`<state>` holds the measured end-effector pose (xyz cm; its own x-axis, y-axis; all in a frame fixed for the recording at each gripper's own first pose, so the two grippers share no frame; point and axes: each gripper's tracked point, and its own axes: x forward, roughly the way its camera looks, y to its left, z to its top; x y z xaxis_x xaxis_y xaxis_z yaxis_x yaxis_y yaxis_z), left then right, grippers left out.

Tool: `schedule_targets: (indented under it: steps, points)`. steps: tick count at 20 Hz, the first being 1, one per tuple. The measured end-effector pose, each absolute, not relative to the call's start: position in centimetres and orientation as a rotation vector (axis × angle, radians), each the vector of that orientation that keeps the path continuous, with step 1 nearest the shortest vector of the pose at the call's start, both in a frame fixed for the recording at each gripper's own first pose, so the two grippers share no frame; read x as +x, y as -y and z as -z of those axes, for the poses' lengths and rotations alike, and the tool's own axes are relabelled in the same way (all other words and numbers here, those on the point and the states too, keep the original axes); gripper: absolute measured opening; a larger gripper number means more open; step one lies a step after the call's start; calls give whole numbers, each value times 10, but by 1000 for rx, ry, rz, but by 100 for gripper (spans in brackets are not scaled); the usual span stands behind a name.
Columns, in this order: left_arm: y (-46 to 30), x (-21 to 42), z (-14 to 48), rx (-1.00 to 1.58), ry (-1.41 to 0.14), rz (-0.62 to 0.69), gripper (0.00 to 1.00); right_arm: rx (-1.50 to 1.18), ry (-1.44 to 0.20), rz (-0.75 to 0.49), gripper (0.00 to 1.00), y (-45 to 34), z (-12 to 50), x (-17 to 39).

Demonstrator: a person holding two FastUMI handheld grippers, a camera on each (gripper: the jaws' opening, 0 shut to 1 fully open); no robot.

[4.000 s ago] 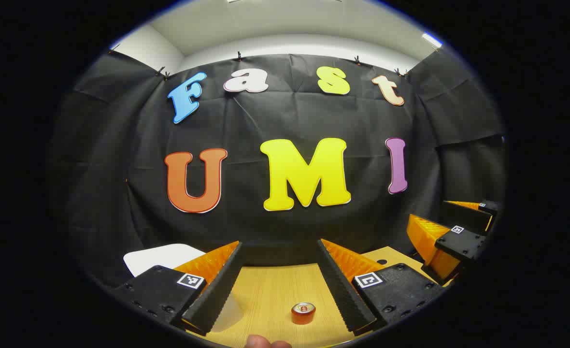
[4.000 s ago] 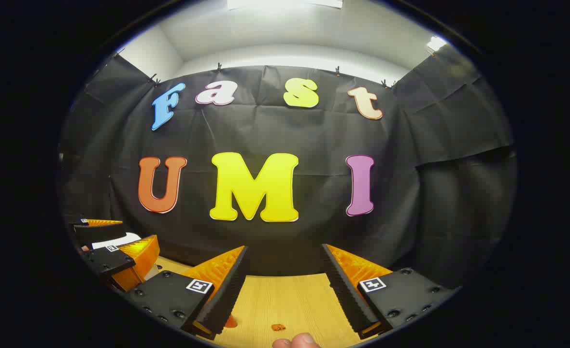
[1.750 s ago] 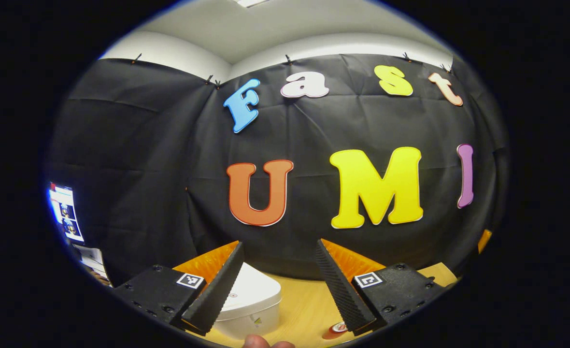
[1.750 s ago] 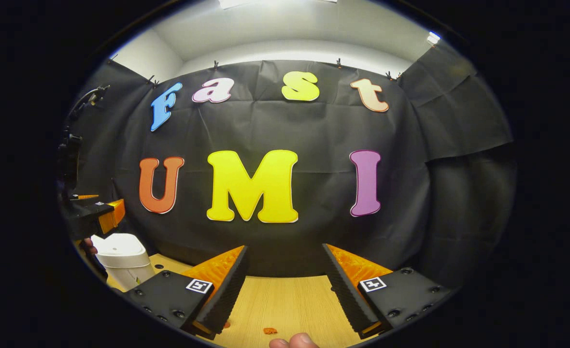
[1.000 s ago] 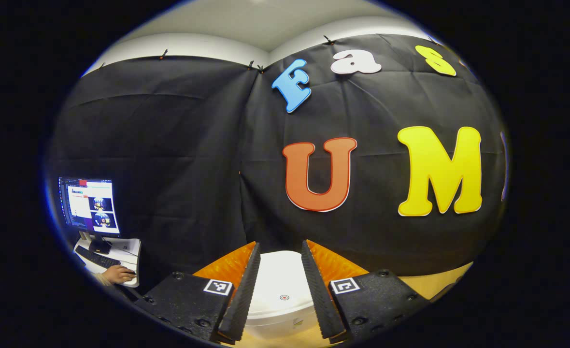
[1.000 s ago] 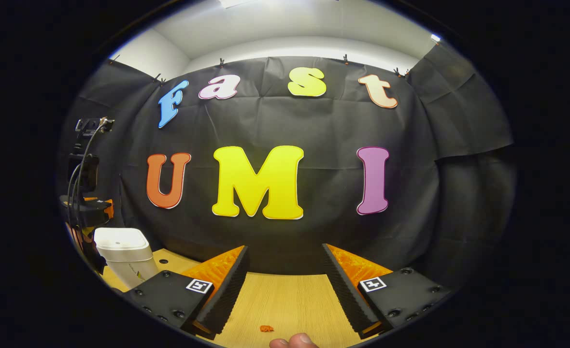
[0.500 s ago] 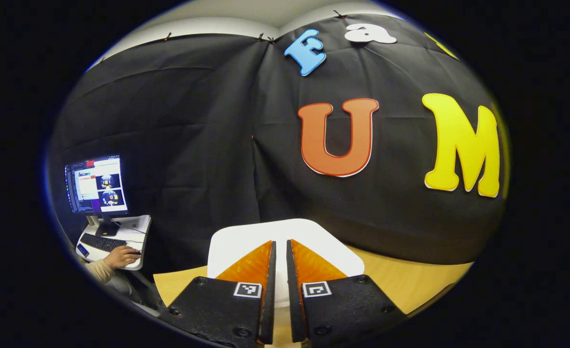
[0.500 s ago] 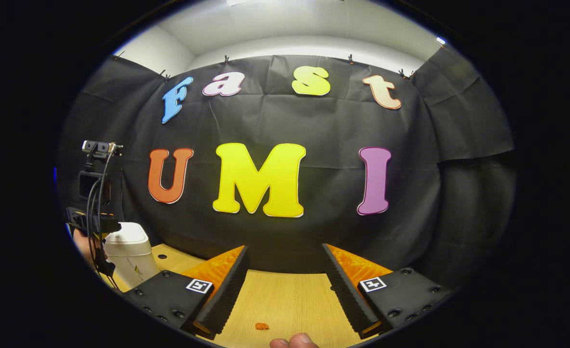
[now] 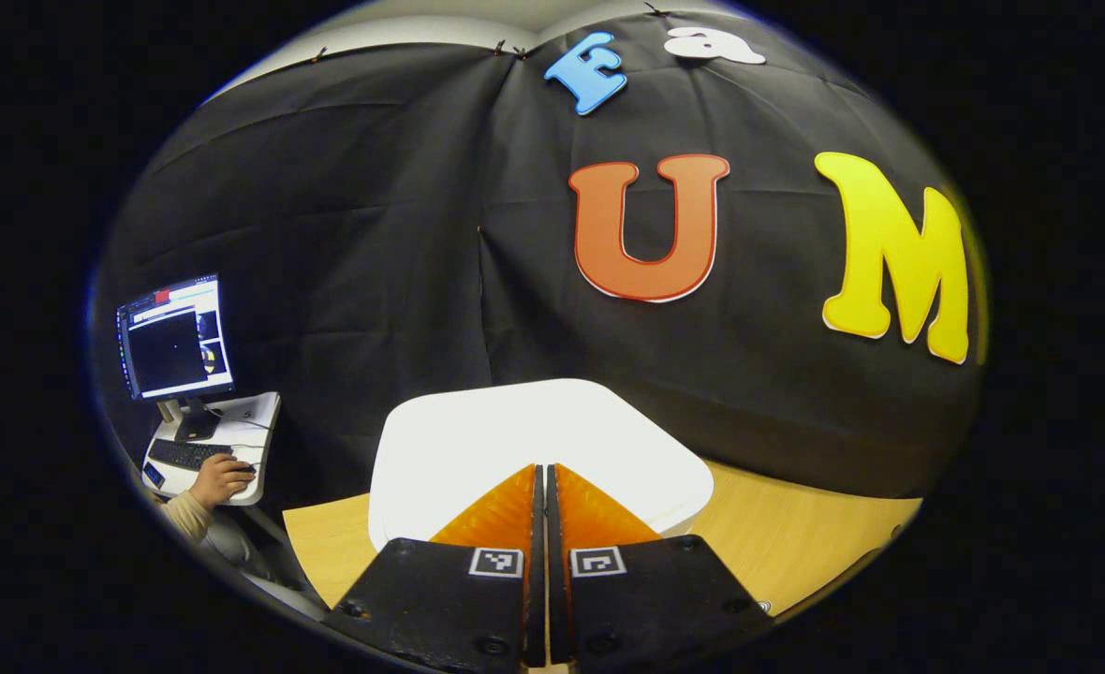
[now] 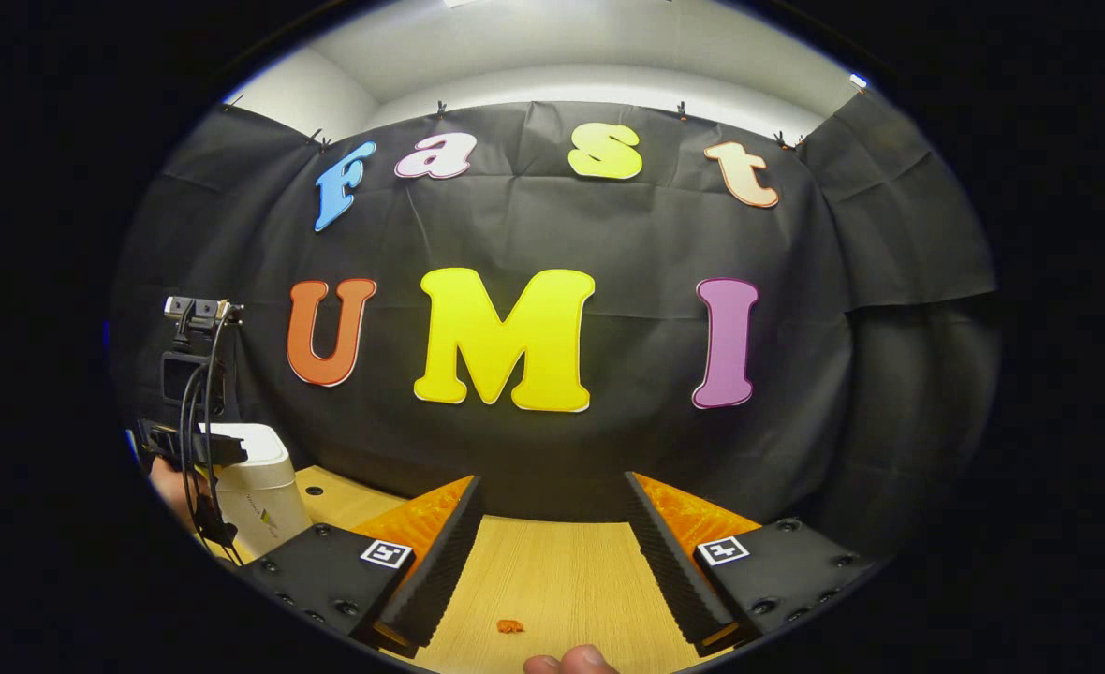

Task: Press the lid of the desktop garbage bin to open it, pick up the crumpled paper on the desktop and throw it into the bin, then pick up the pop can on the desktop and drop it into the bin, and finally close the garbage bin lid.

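The left gripper (image 9: 545,473) has its fingers closed together, tips over the white bin lid (image 9: 534,440). The bin stands on the wooden table (image 9: 796,543). Far left, a hand (image 9: 220,479) rests by a keyboard (image 9: 185,455) below a monitor (image 9: 173,337).

The white garbage bin (image 10: 257,491) stands upright at the far left of the wooden desktop (image 10: 552,580), its flat, rounded lid (image 9: 534,435) shut, close under the left gripper view
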<state>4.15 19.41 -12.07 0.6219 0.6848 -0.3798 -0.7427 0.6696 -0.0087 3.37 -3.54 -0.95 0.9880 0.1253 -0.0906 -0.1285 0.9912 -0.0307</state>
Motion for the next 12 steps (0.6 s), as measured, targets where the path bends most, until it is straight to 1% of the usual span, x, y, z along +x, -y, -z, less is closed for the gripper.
schedule_targets:
  steps: [5,8,9,10,12]
  points:
    - [-194,41,124,-120,-410,-821,4,-13,-109,-106,94,35,19,30]
    - [-196,41,121,-108,-389,-829,4,3,-120,-93,94,37,23,27]
    - [-194,41,118,-75,-387,-820,3,0,-117,-87,93,38,22,27]
    - [-194,44,112,-53,-363,-797,4,-3,-111,-85,94,39,21,27]
    - [-183,51,97,-62,-314,-743,3,-6,-104,-81,94,40,20,26]
